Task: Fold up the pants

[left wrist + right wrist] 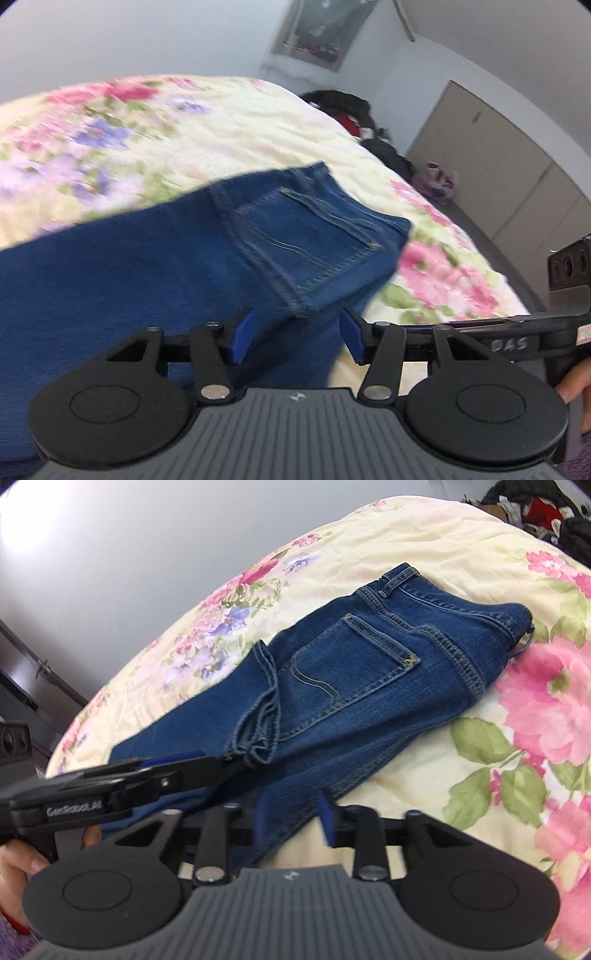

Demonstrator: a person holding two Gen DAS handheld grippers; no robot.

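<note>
A pair of blue jeans [354,672] is lying folded on a bed covered with a cream quilt [461,565] printed with pink and purple flowers. The jeans are sitting near the front edge of the bed, with the waistband end lying farthest from the cameras, a back pocket [351,657] facing up, and the leg hems [258,709] lying doubled over on top of the folded cloth. The left gripper [295,334] is hovering low over the near part of the jeans, its blue-padded jaws standing apart with denim lying below the gap and nothing pinched between them. The right gripper [291,821] is sitting just beside it, over the near edge of the jeans, its jaws also parted; the left pad is blurred, so it is hard to say whether it is brushing the cloth. In the right wrist view, a hand [22,864] is wrapping around the handle of the left gripper. Beyond the bed, a pile of dark clothes [354,110] is lying by a plain wall [110,37].
</note>
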